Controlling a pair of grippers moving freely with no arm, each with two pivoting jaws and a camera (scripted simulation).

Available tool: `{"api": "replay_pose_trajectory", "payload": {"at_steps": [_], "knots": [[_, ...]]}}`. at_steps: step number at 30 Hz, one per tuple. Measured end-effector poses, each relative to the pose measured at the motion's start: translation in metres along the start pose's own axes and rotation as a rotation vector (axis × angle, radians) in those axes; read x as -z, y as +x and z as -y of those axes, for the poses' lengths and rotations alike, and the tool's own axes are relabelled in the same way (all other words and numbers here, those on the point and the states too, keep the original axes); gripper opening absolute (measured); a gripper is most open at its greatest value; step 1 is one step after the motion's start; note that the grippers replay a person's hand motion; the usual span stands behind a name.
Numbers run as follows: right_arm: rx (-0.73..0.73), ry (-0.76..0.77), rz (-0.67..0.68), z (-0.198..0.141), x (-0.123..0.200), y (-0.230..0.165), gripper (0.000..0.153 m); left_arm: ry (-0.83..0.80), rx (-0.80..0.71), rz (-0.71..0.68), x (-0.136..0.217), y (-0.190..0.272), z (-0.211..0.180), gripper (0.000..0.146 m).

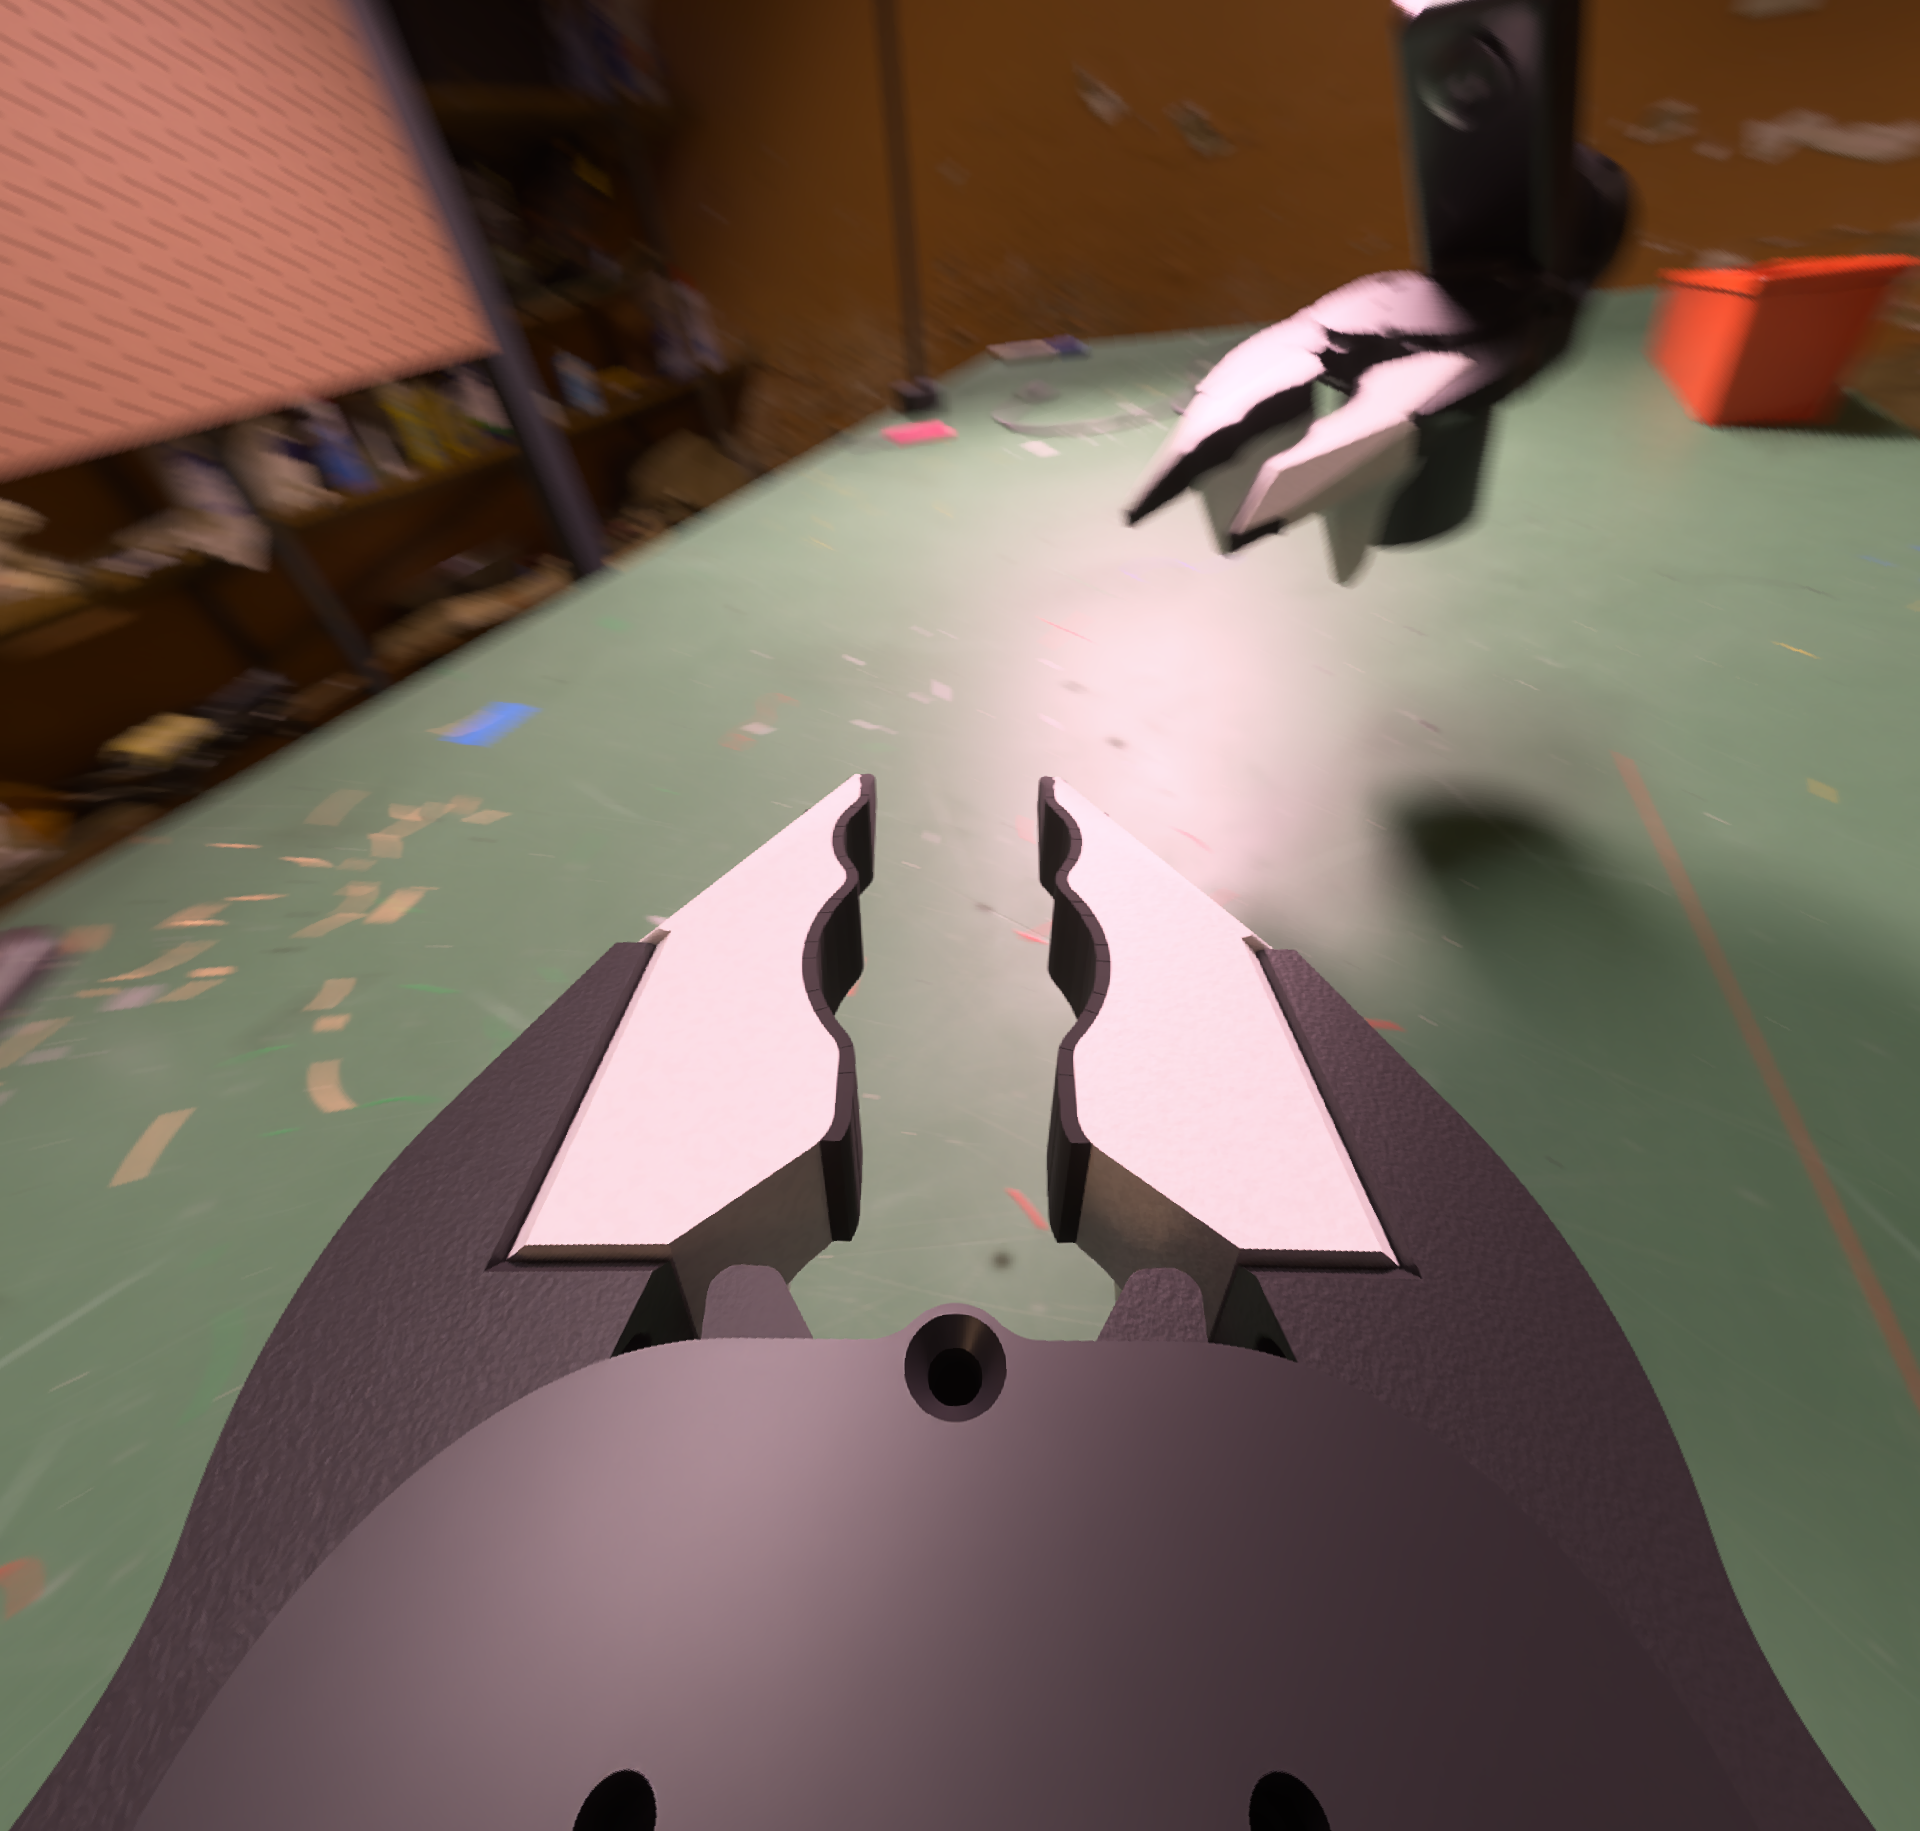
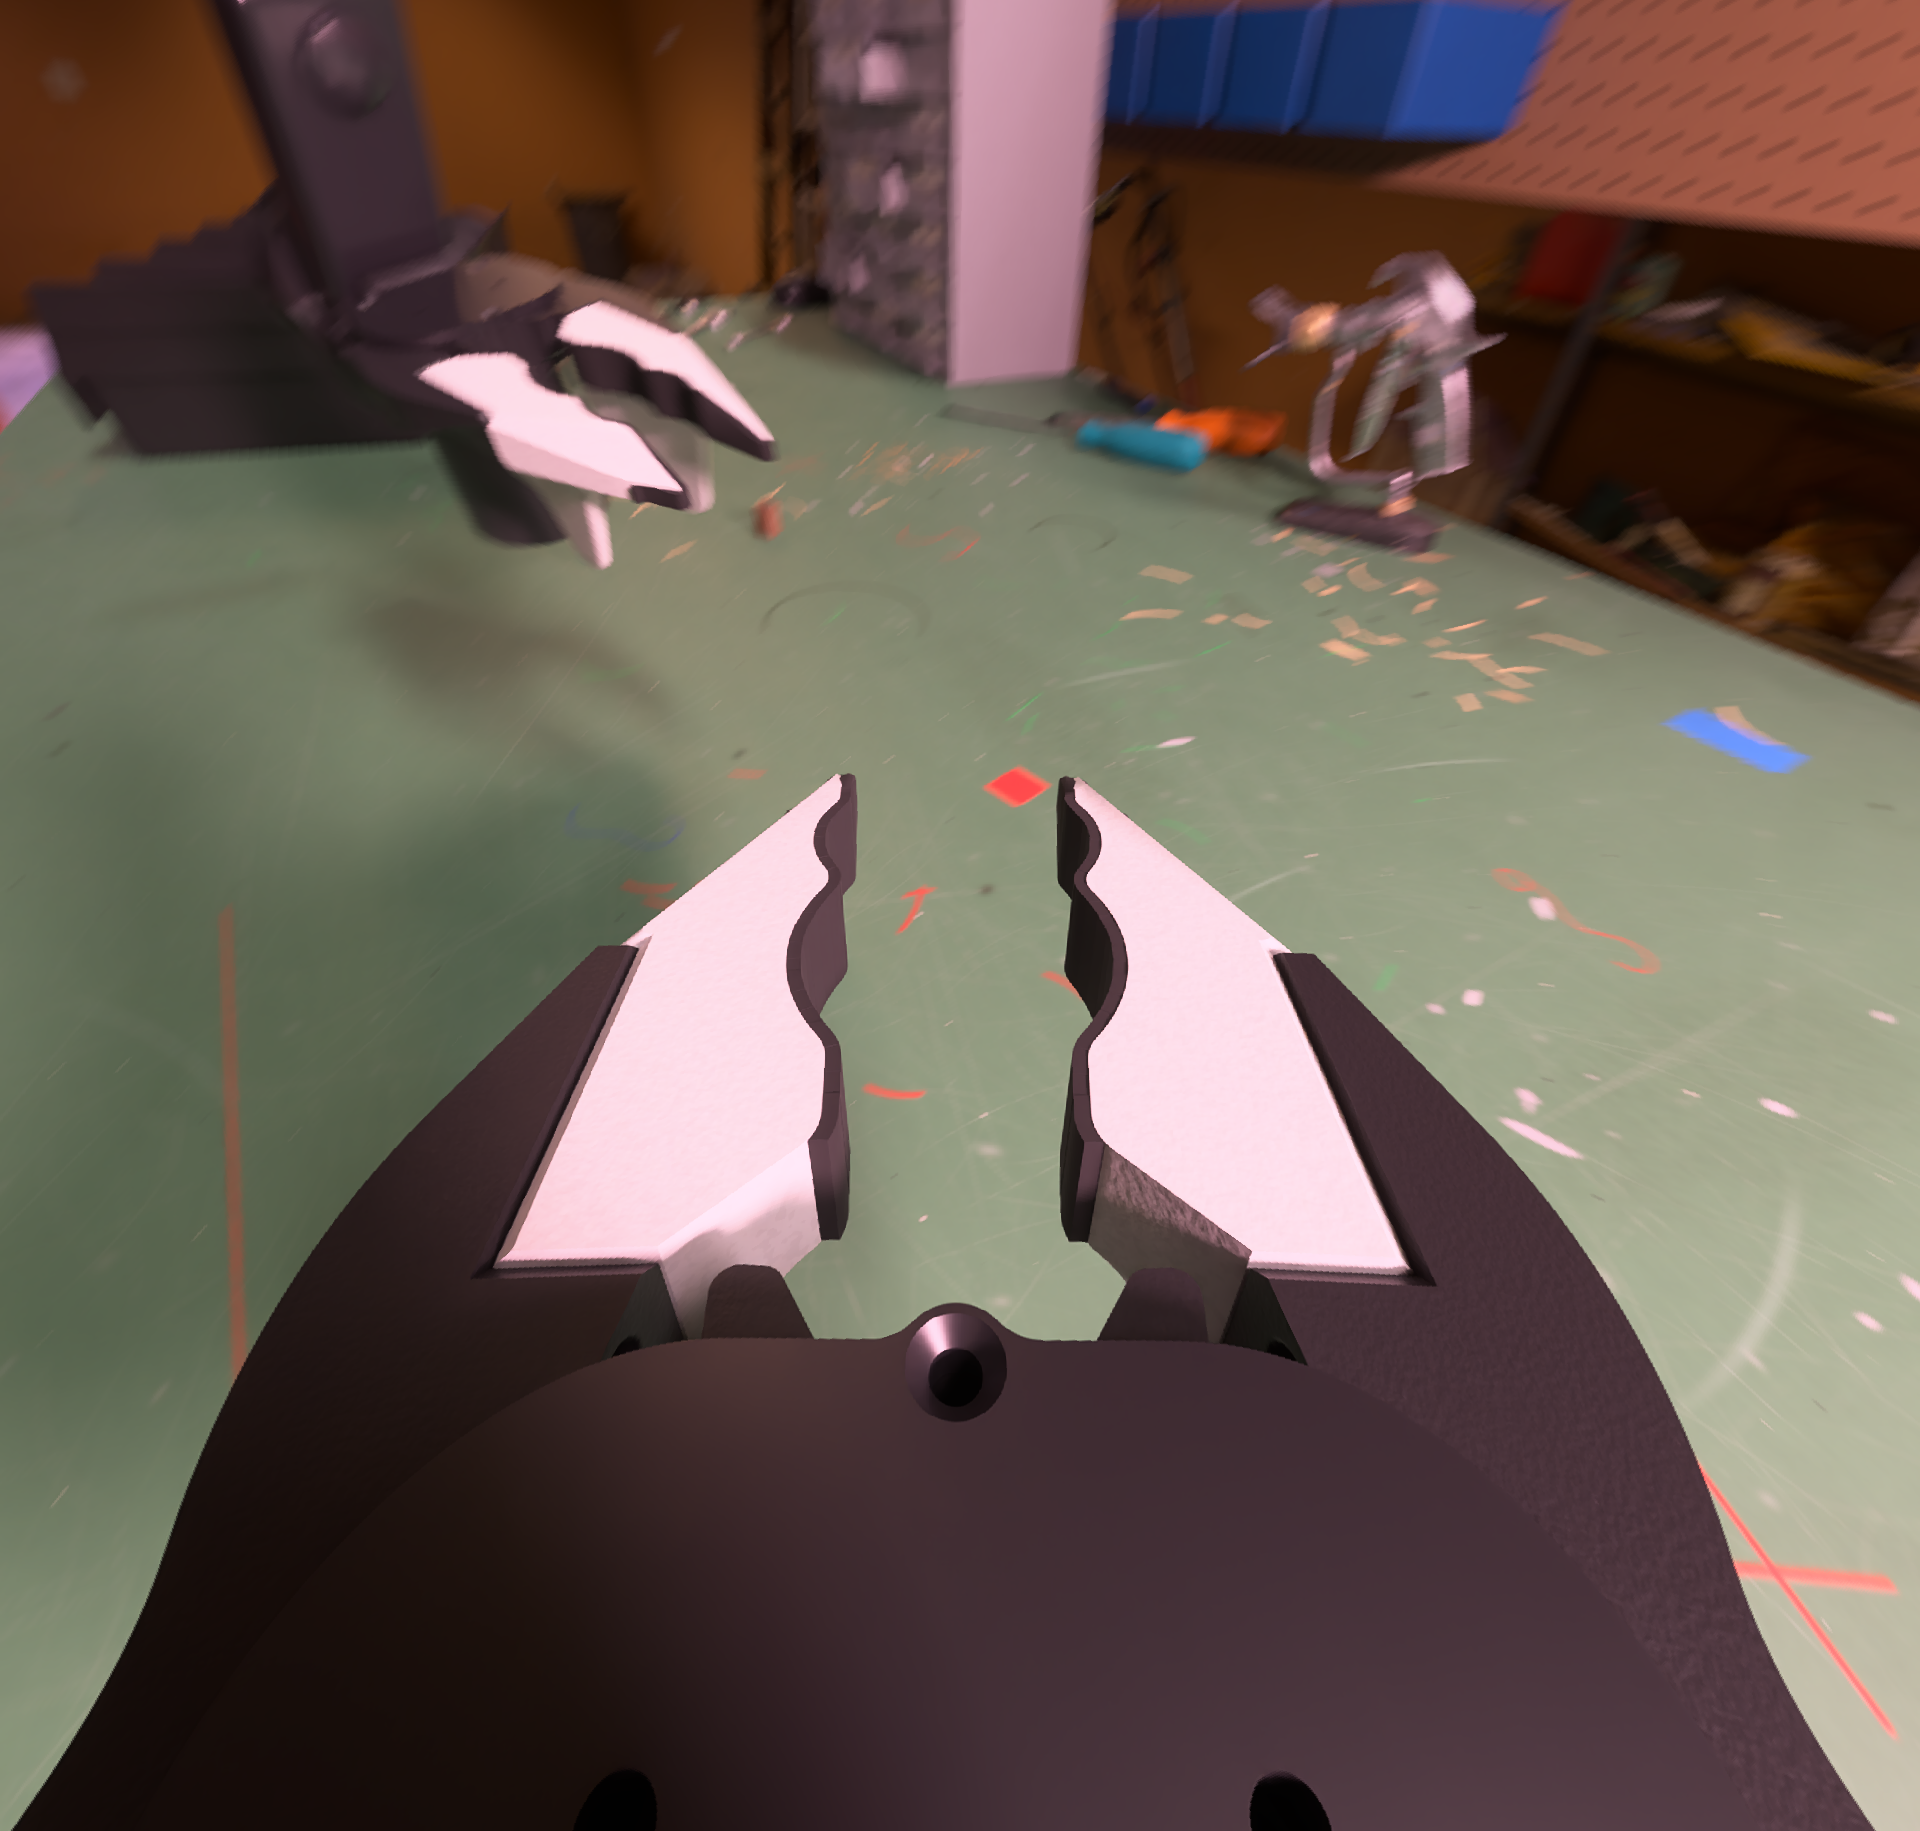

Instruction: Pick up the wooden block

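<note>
A small brown block-like piece (image 2: 769, 519) lies far off on the green table (image 2: 1039, 659), too blurred to tell if it is the wooden block. It does not show in the left wrist view. My left gripper (image 1: 956, 794) is open and empty above the table (image 1: 727, 659). My right gripper (image 2: 956, 794) is open and empty too. Each shows in the other's view: the right gripper (image 1: 1195, 524) hovers at the upper right, the left gripper (image 2: 722, 472) at the upper left, just left of the brown piece.
An orange bin (image 1: 1766, 347) stands at the far right. A white and grey cabinet (image 2: 977, 160), teal and orange tools (image 2: 1143, 446), a metal stand (image 2: 1382, 399) and a dark stepped block (image 2: 187, 358) line the table's back. Paper scraps litter the mat.
</note>
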State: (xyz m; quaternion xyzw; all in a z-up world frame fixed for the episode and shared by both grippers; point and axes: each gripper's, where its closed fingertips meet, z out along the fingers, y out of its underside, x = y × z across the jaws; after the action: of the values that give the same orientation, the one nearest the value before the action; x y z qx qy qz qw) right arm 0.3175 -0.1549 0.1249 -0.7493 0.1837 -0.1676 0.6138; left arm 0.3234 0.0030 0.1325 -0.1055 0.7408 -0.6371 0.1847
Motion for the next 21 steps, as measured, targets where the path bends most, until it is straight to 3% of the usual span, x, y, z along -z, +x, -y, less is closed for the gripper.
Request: {"api": "replay_pose_trajectory", "payload": {"at_steps": [4, 8, 12, 15, 18, 21], "knots": [[-0.028, 0.122, -0.190, 0.010, 0.018, 0.033, 0.028, 0.175, -0.049, 0.334, 0.044, -0.048, 0.029, 0.000], [-0.053, 0.194, -0.305, 0.018, 0.036, 0.055, 0.000, 0.255, -0.007, 0.642, 0.105, -0.094, 0.037, 0.000], [-0.055, 0.234, -0.365, 0.021, 0.049, 0.068, 0.000, 0.064, -0.048, 0.923, 0.171, -0.140, 0.021, 0.000], [-0.056, 0.231, -0.367, 0.016, 0.050, 0.070, 0.000, -0.259, 0.008, 0.851, 0.194, -0.165, -0.008, 0.000], [-0.063, 0.212, -0.348, 0.011, 0.047, 0.071, 0.000, -0.607, 0.088, 0.610, 0.195, -0.173, -0.052, 0.009], [-0.063, 0.198, -0.330, 0.008, 0.044, 0.070, 0.000, -0.953, 0.076, 0.392, 0.196, -0.174, -0.099, 0.016]]}}
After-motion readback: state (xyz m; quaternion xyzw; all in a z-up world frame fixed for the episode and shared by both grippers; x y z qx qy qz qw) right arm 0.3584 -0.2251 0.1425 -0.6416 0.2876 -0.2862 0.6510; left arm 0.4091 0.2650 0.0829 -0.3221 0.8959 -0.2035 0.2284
